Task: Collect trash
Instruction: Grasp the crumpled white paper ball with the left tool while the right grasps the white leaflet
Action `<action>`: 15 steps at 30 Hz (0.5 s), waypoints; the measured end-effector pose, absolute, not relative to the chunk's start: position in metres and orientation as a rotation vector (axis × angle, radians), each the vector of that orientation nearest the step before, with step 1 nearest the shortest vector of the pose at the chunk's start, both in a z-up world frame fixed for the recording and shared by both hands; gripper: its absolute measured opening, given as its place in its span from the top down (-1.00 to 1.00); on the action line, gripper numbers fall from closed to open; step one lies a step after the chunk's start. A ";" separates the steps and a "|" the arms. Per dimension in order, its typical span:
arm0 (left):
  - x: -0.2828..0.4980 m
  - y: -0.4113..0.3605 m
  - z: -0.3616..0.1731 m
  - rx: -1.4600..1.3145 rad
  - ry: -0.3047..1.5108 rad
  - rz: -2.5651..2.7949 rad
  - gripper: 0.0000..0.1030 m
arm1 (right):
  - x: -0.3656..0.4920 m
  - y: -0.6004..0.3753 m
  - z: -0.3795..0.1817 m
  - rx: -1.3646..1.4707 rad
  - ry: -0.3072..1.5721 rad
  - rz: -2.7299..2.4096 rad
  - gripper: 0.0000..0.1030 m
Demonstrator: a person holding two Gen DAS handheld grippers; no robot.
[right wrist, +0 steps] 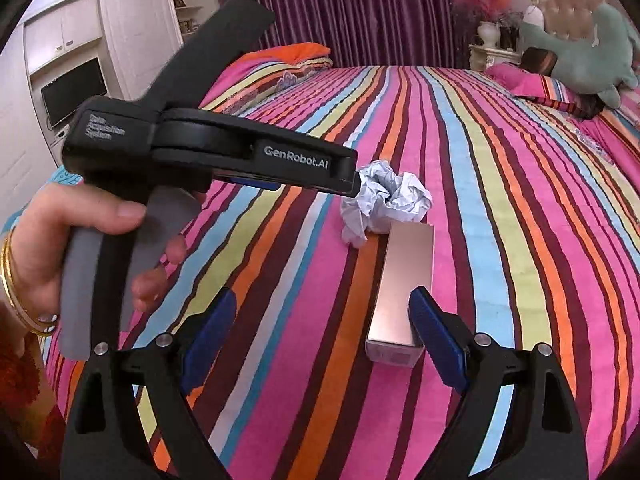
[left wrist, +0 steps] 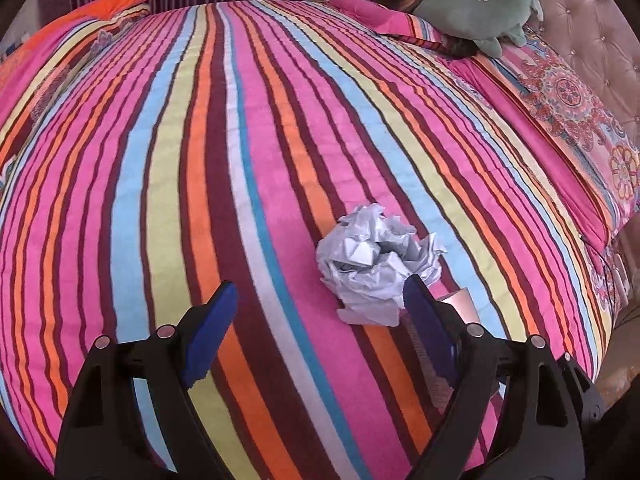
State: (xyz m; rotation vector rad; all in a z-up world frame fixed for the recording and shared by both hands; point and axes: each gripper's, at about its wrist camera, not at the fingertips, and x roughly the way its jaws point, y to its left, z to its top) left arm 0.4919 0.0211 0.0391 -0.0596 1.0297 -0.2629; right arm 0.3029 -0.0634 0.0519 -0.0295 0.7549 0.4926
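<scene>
Step in hand: the reach for the first piece of trash is judged to be under way; nothing has been picked up.
Left gripper (left wrist: 320, 300): its jaws are held wide apart and nothing is gripped; the paper ball (left wrist: 376, 264) lies just ahead, against the right-hand pad (left wrist: 424, 312), though contact cannot be settled from this view.
Right gripper (right wrist: 324, 312): it is spread wide and empty; the near end of the box (right wrist: 404, 292) lies just inside its right-hand pad (right wrist: 434, 336).
Where the trash is: both pieces rest on the striped bedspread (left wrist: 200, 160), near the side of the bed closest to the person, with the paper ball at the far end of the box and touching or nearly touching it.
Box axis: the box lies flat, and its long axis is seen to run away from the right wrist camera, roughly along the stripes, one short end towards the gripper and the other towards the paper ball.
Paper ball shape: a crumpled lump with no clear long axis, so any approach angle is thought to serve.
Next move: the left gripper needs to be shifted to its right until the ball sits between the pads, then closed gently; the box is best straddled across its narrow width.
</scene>
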 end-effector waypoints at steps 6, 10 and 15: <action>0.496 0.018 0.035 -0.056 1.032 -0.253 -0.60 | 0.299 -0.072 0.066 0.061 0.727 0.547 -0.63; 0.501 0.023 0.034 -0.093 1.044 -0.250 -0.60 | 0.299 -0.058 0.068 0.061 0.756 0.631 -0.63; 0.502 0.018 0.033 -0.059 1.047 -0.260 -0.60 | 0.300 -0.056 0.055 0.022 0.790 0.564 -0.62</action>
